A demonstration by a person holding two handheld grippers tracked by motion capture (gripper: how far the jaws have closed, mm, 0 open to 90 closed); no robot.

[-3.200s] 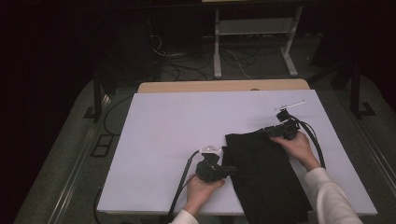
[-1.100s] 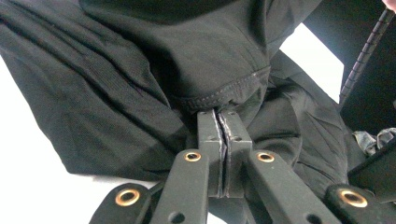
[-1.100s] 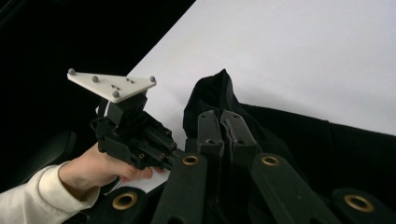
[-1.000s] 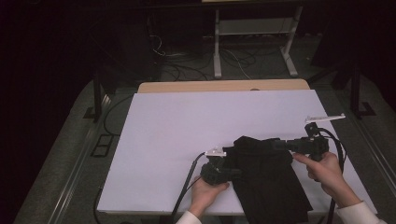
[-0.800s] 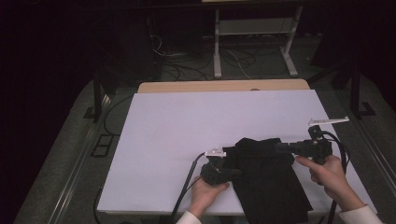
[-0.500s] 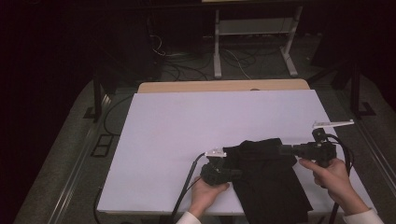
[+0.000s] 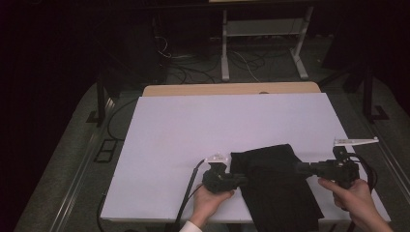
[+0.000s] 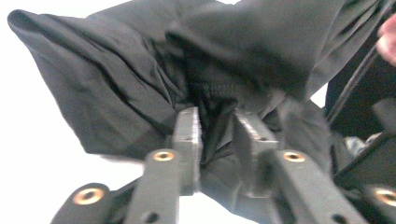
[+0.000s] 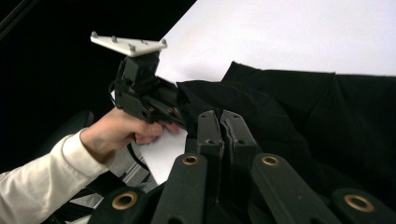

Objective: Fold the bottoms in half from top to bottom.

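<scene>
A black cloth [image 7: 275, 188] lies at the front right of the white table [image 7: 217, 125] and hangs over its near edge. My left gripper [image 7: 241, 180] is at the cloth's left edge. In the left gripper view its jaws [image 8: 217, 121] pinch a bunched fold of the cloth [image 8: 116, 93]. My right gripper [image 7: 299, 168] meets the cloth's right edge. In the right gripper view its jaws [image 9: 218, 119] are pressed together on the cloth [image 9: 327, 116]. The left gripper [image 9: 144, 93] and the hand holding it show beyond.
A wooden strip [image 7: 232, 89] runs along the table's far edge. Cables and a white metal stand [image 7: 261, 43] are on the dark floor behind. Most of the table's left and far surface is bare white.
My right gripper has moved right and toward the near edge with the cloth's edge, so the cloth's far part is drawn in and folded. The left gripper has stayed put.
</scene>
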